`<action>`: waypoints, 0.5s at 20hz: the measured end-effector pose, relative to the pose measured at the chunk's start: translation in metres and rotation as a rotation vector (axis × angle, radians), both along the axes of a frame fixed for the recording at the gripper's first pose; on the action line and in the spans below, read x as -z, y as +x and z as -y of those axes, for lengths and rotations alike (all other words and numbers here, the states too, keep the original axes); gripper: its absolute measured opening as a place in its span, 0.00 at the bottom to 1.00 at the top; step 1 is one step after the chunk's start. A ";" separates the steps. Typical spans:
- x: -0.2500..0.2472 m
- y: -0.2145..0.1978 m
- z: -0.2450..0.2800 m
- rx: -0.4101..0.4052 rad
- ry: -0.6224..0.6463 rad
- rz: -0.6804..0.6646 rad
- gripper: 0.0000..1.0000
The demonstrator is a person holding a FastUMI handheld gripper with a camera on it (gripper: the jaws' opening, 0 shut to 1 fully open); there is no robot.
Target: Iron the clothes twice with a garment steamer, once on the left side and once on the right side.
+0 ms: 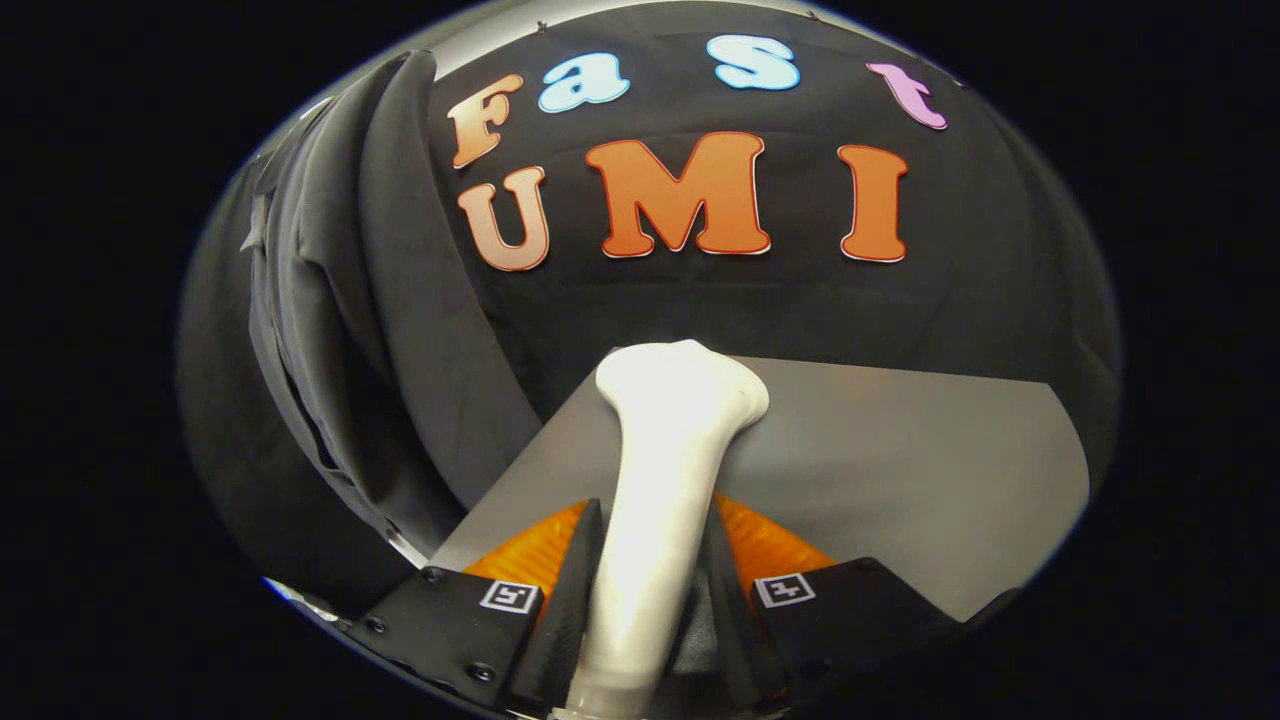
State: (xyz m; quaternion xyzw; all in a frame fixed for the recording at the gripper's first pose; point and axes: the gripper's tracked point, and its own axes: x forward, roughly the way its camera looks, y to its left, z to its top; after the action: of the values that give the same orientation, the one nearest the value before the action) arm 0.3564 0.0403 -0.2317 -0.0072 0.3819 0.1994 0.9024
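One white garment steamer (pixel 665 470) gripped between the two fingers (pixel 575 590), both pressing on its handle, its flared head reaching beyond them over one grey desk (pixel 900 470), one dark garment (pixel 380 330) hanging beside the desk, apart from the steamer

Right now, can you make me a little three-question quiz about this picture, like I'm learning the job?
1. True or false: both fingers of the gripper press on the white garment steamer.
2. Which hangs off to the left, beyond the fingers? A: dark clothes; B: a red towel; C: a yellow bucket.
3. Fill in: the steamer's wide head sits over the grey ____.

Key: 1 true. 2 A. 3 table.
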 end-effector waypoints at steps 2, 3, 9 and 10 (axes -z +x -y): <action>-0.002 -0.007 -0.003 -0.005 0.008 0.007 0.61; -0.003 -0.012 -0.005 -0.018 0.000 0.006 0.59; -0.007 -0.021 -0.005 0.043 -0.013 0.028 0.44; -0.010 -0.021 -0.003 0.060 -0.011 0.042 0.43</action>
State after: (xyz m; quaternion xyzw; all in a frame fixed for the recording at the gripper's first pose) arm 0.3350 0.0438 -0.2216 -0.0048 0.3639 0.1698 0.9158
